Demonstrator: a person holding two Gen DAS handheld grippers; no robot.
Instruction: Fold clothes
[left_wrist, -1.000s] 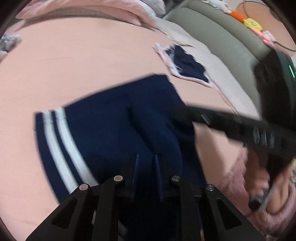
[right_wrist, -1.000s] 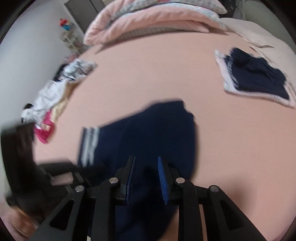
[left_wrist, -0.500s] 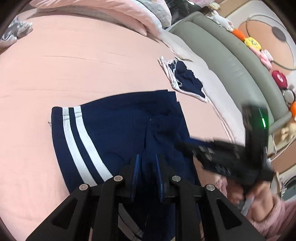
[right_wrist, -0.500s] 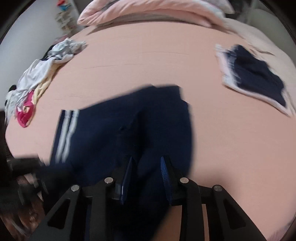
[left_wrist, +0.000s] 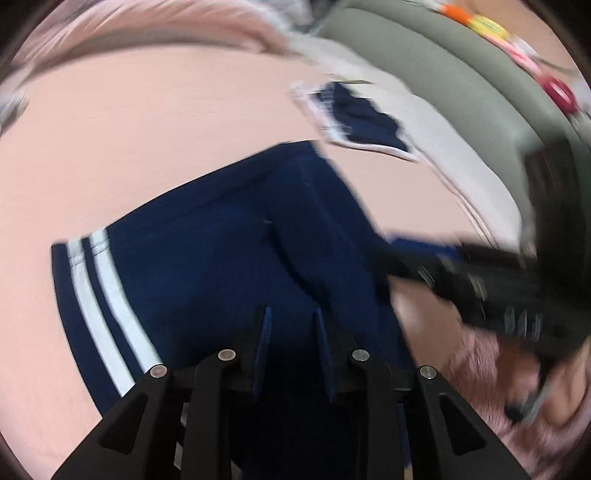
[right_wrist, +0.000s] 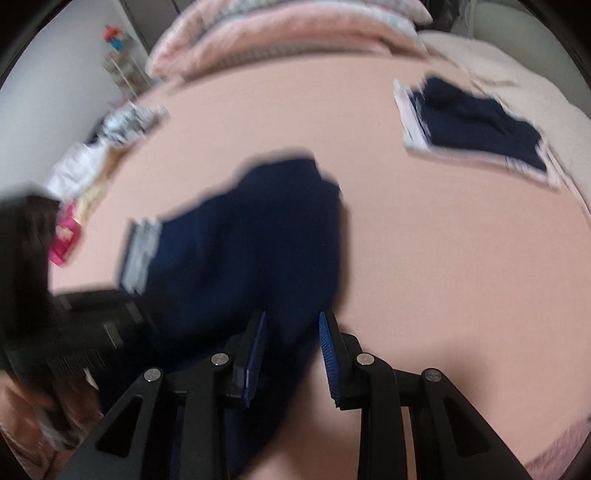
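A navy garment (left_wrist: 221, 251) with two white stripes at its left hem lies on the pink bed (left_wrist: 129, 129). It also shows in the right wrist view (right_wrist: 258, 236). My left gripper (left_wrist: 291, 332) hovers over its near edge, jaws narrowly apart with navy cloth between them; grip unclear. My right gripper (right_wrist: 291, 343) sits over the garment's near right edge, jaws a little apart with cloth between; grip unclear. The right gripper shows in the left wrist view (left_wrist: 461, 280) at the garment's right edge.
A folded navy and white garment (right_wrist: 476, 122) lies at the far right of the bed. A pile of loose clothes (right_wrist: 92, 166) sits at the left edge. A pink quilt (right_wrist: 277, 33) lies at the bed's head. A grey-green sofa (left_wrist: 443, 74) stands beyond the bed.
Both grippers have shifted over the navy garment, with blur in both views. The right gripper's jaws look slightly wider apart. The garment lies in much the same place.
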